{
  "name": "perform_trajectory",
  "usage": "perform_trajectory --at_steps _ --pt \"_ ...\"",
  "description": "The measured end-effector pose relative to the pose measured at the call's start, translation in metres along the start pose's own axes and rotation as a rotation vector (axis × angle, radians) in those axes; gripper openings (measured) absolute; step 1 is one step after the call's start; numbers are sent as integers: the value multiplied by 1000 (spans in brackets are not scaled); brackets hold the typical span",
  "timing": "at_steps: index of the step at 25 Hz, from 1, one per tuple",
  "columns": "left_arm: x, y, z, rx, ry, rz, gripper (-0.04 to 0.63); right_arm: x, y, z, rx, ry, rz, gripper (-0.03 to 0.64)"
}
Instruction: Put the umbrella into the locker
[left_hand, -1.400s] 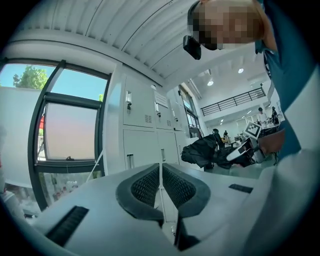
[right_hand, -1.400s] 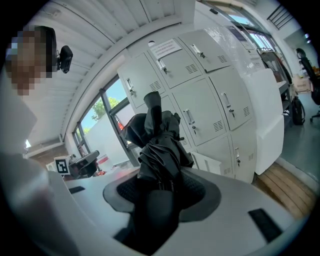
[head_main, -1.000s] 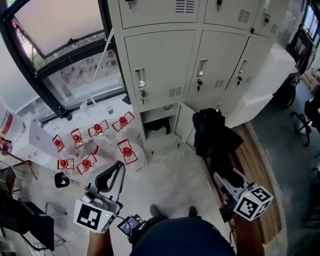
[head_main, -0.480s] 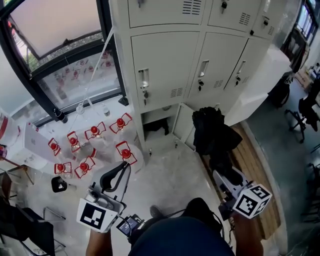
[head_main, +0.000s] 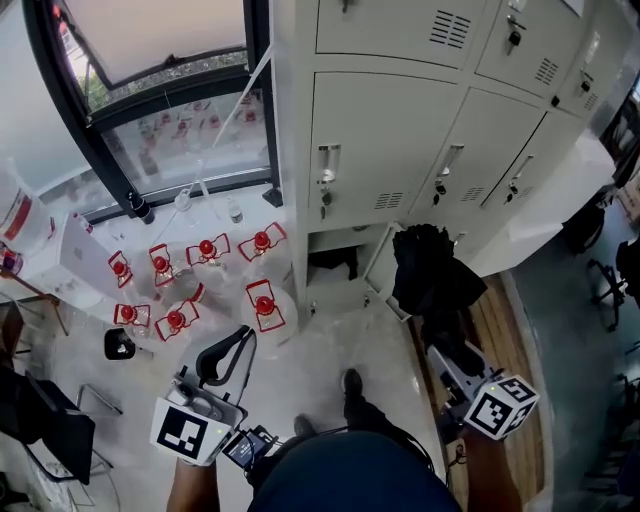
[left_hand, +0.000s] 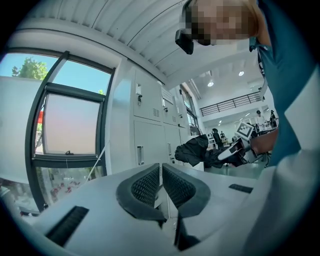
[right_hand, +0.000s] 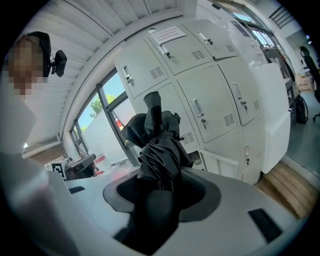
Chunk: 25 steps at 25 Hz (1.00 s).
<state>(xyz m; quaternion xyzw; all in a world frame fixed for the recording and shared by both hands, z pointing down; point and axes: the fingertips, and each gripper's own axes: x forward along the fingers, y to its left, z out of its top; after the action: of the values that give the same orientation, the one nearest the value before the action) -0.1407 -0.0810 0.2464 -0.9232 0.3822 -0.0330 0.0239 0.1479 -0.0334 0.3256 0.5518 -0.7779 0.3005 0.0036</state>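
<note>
Head view: You face a bank of pale sheet-metal lockers. The bottom locker (head_main: 340, 233) stands open, its thin door (head_main: 382, 268) swung to the right. Your right gripper (head_main: 445, 352) holds the umbrella (head_main: 430, 275) in the air, just right of that door and near the opening. To place it well, you likely need to bring it left around the door edge, then lower it with the top leading. Something dark already lies inside, so aim beside it. Your left gripper (head_main: 238, 340) hangs low at the left, well apart.

Left gripper view: The ribbed black fingers (left_hand: 143, 186) sit together with nothing between them. This gripper looks free to steady the door if it swings.

Right gripper view: The fingers (right_hand: 196, 191) are clamped on the umbrella's (right_hand: 160, 145) thick lower end. Above them the folded black cloth bunches, soft and creased, with loose flaps. Those flaps could snag on the hard metal rim, so feed it in slowly.
</note>
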Motion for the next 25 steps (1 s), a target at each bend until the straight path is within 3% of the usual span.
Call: perform_trajectory --at_steps 9,25 --pt "28 10 -7 -12 38 67 35 43 -40 9 -2 81 14 204" --pt "56 37 -42 -52 95 95 35 97 -70 -6 24 160 11 204"
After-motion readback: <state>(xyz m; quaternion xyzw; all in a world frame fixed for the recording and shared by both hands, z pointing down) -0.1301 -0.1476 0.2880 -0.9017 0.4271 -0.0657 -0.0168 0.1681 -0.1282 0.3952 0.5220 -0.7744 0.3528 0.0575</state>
